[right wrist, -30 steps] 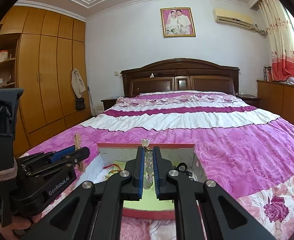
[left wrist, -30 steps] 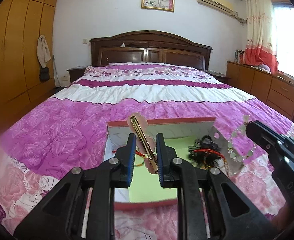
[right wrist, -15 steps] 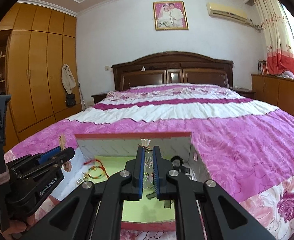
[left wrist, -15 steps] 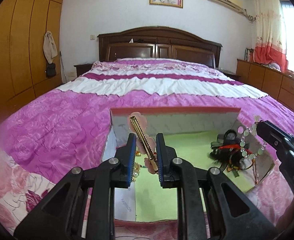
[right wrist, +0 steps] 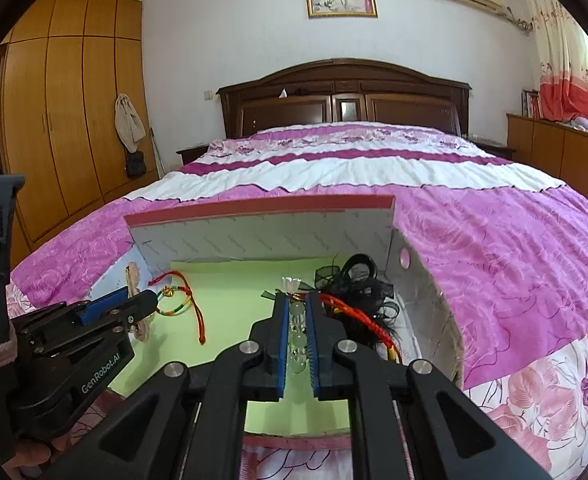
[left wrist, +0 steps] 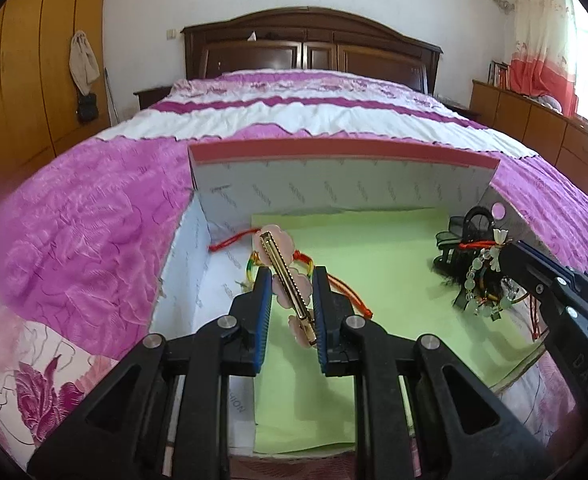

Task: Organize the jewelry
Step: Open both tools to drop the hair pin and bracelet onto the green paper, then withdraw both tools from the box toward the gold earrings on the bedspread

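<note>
An open cardboard box (left wrist: 334, 184) with a green paper floor lies on the bed; it also shows in the right wrist view (right wrist: 254, 240). My left gripper (left wrist: 292, 280) is shut on a gold hair clip with pink flowers (left wrist: 288, 276), held low over the box's left side. My right gripper (right wrist: 296, 312) is shut on a pale green bead bracelet (right wrist: 297, 332), also seen hanging (left wrist: 480, 276) over the box's right side. A red and multicoloured cord bracelet (right wrist: 182, 300) lies on the box floor at left. Black hair accessories (right wrist: 358, 280) lie at the right.
The box sits on a pink and purple floral bedspread (left wrist: 94, 240). A dark wooden headboard (right wrist: 342, 96) stands far behind. Wooden wardrobes (right wrist: 62, 120) line the left wall and low cabinets (left wrist: 534, 120) the right.
Both grippers have moved forward and down into the box with their items still held. The box now fills more of both views.
</note>
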{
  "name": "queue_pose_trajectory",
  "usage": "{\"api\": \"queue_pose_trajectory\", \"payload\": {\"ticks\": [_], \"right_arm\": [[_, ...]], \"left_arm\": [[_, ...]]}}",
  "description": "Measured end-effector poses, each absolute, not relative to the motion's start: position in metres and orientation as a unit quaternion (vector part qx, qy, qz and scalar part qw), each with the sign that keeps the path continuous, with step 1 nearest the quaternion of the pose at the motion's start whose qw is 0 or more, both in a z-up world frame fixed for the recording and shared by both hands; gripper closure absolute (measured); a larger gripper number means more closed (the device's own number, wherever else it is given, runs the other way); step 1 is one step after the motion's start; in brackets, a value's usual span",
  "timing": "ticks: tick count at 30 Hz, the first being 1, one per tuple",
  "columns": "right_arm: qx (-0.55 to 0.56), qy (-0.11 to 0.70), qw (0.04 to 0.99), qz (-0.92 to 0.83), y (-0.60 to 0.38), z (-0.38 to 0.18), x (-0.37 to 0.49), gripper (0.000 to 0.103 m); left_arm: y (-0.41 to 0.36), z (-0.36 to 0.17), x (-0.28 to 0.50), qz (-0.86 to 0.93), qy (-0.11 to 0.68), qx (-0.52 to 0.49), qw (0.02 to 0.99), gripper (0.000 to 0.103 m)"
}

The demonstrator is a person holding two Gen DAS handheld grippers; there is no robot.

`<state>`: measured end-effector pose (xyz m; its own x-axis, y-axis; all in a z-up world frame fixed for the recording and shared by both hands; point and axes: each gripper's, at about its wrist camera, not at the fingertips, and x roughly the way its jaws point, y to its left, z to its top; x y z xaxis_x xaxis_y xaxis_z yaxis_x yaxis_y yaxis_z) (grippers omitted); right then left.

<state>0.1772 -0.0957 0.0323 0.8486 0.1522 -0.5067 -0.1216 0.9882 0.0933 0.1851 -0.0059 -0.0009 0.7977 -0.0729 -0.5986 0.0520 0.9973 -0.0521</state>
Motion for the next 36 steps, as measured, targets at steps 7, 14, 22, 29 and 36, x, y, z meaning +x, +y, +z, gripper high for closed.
{"api": "queue_pose_trajectory", "payload": {"ticks": [7, 14, 22, 29, 36], "right_arm": [[0.048, 0.277, 0.957, 0.073, -0.103, 0.029, 0.180, 0.077], [0.065, 0.267, 0.958, 0.082, -0.107, 0.037, 0.176, 0.075], [0.061, 0.249, 0.962, 0.093, -0.106, 0.062, 0.161, 0.075], [0.058, 0.248, 0.961, 0.105, -0.107, 0.080, 0.142, 0.072], [0.062, 0.258, 0.958, 0.104, -0.111, 0.095, 0.118, 0.072]], "left_arm": [[-0.006, -0.005, 0.188, -0.039, 0.336, -0.026, 0.941, 0.083], [-0.004, 0.002, 0.182, -0.040, 0.326, -0.029, 0.944, 0.080], [-0.002, 0.020, 0.168, -0.043, 0.316, -0.021, 0.948, 0.080], [0.002, 0.042, 0.151, -0.041, 0.305, -0.019, 0.951, 0.080], [0.006, 0.055, 0.133, -0.047, 0.311, -0.026, 0.949, 0.080]]}}
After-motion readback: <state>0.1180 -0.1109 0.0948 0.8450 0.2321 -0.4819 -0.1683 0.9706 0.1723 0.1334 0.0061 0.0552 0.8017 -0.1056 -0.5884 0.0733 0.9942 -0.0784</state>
